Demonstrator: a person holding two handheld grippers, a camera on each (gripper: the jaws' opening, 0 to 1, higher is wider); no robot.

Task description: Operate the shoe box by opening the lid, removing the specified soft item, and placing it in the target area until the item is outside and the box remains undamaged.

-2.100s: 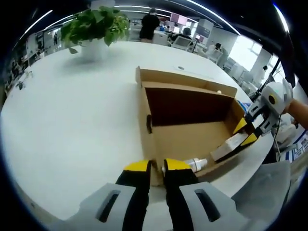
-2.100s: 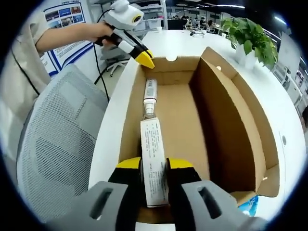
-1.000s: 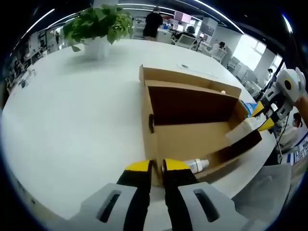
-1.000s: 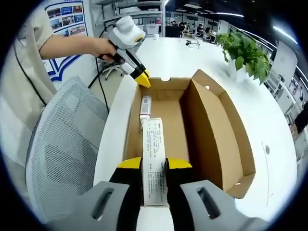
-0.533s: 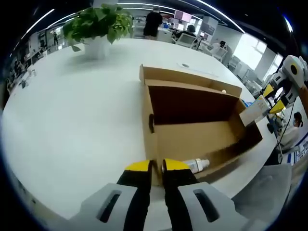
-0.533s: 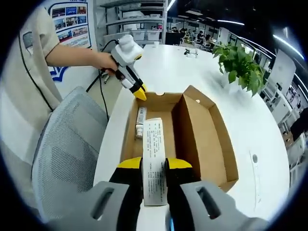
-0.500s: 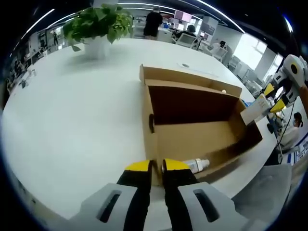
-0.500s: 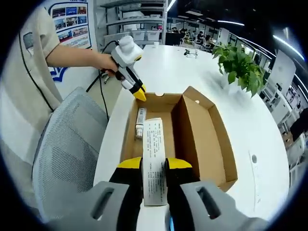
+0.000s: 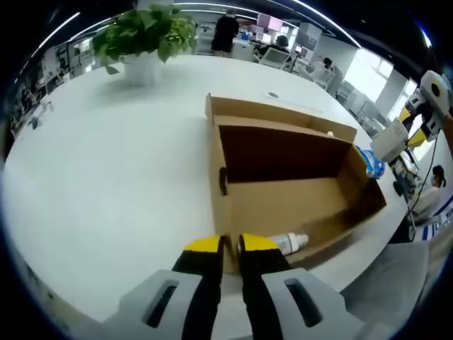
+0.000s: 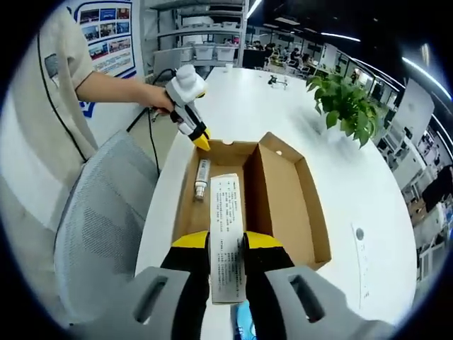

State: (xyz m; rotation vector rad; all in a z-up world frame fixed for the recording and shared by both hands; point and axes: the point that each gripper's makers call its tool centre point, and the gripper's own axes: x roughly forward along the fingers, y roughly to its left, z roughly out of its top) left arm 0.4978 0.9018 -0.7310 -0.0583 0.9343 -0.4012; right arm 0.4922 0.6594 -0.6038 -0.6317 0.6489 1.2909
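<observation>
The left gripper (image 9: 231, 246) pinches the open brown cardboard shoe box (image 9: 283, 191) wall to steady it, while the right gripper (image 10: 226, 244) clamps the white printed carton (image 10: 226, 241) above it, a white bottle (image 10: 201, 178) lying inside.

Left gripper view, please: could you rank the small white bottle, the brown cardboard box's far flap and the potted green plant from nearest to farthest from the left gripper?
1. Small white bottle: just right of the left gripper, inside the box.
2. Brown cardboard box's far flap: mid-table, ahead.
3. Potted green plant: far across the table, upper left.
</observation>
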